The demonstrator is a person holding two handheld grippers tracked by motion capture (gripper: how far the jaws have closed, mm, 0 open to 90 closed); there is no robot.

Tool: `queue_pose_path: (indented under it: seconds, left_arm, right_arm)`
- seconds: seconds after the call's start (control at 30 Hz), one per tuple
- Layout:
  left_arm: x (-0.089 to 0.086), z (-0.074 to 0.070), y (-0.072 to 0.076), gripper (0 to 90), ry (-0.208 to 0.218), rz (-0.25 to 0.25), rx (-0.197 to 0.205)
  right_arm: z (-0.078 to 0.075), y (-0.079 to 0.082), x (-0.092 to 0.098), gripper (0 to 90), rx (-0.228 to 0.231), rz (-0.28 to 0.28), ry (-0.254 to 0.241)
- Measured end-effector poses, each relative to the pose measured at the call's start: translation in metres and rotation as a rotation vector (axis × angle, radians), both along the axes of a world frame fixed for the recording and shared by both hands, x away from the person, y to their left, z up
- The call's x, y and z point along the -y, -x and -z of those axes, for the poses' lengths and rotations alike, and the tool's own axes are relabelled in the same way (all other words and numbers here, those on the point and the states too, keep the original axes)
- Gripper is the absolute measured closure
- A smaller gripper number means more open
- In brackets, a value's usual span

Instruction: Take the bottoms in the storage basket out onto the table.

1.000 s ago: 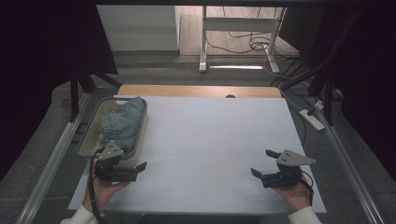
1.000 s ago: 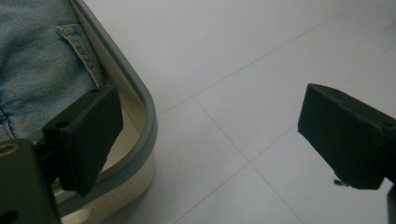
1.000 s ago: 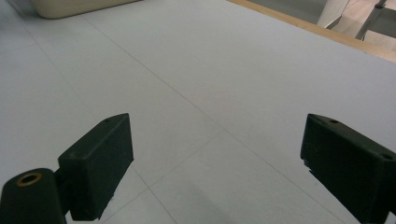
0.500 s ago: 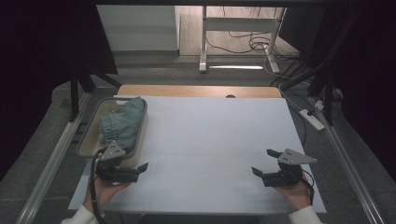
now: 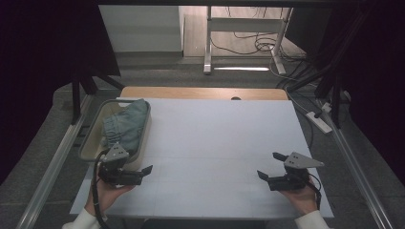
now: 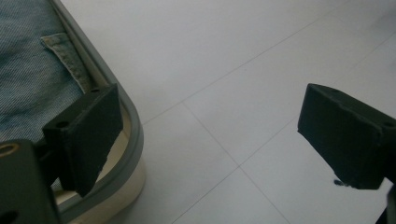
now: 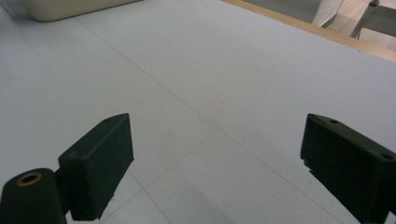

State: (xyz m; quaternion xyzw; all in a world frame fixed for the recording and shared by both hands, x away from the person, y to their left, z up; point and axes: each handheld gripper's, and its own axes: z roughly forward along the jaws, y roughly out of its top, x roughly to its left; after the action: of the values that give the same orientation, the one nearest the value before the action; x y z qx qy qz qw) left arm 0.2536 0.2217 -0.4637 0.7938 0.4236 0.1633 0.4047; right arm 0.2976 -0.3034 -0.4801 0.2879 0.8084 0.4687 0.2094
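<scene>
- On the white table top [image 5: 219, 143], near its left edge, sits a cream tub [image 5: 90, 143] with a grey rim; this tub serves as the landmark for everything else.
- Inside the tub lies a bundle of blue jeans [image 5: 125, 125], filling most of it and rising a little above the rim at the far end. The left gripper view shows the denim and a stitched seam just inside the rim.
- Just beside the tub's near corner, the left gripper [image 5: 143, 172] is held low over the table in the person's left hand [image 5: 106, 193]. Its jaws are spread wide with nothing between them; one jaw sits over the rim of the tub, the other over bare table.
- Well apart from the tub, toward the table's near right corner, the right gripper [image 5: 271, 166] rests in the person's right hand [image 5: 302, 196]. Its jaws are also spread wide and empty, and point across the table toward the tub's side.
</scene>
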Motion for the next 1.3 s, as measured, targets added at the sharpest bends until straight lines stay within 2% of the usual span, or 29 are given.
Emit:
queue_pose_path:
  seconds: [0.17,0.57,1.0,1.3]
  left_arm:
    - [0.001,-0.004,-0.001,8.0,-0.005,0.006,0.004]
    - [-0.001,-0.017,-0.009,8.4,0.006,-0.002,0.023]
    - [-0.010,-0.028,-0.018,8.3,0.007,-0.031,0.035]
    - [-0.011,-0.030,-0.034,8.2,0.005,-0.046,0.032]
  right_arm:
    - [-0.001,0.000,0.002,9.4,0.005,0.015,-0.004]
    - [0.002,0.000,-0.001,9.4,-0.003,0.004,0.014]
    - [0.003,0.000,-0.002,9.4,-0.008,0.000,0.017]
    - [0.004,0.000,-0.003,9.4,-0.013,0.000,0.022]
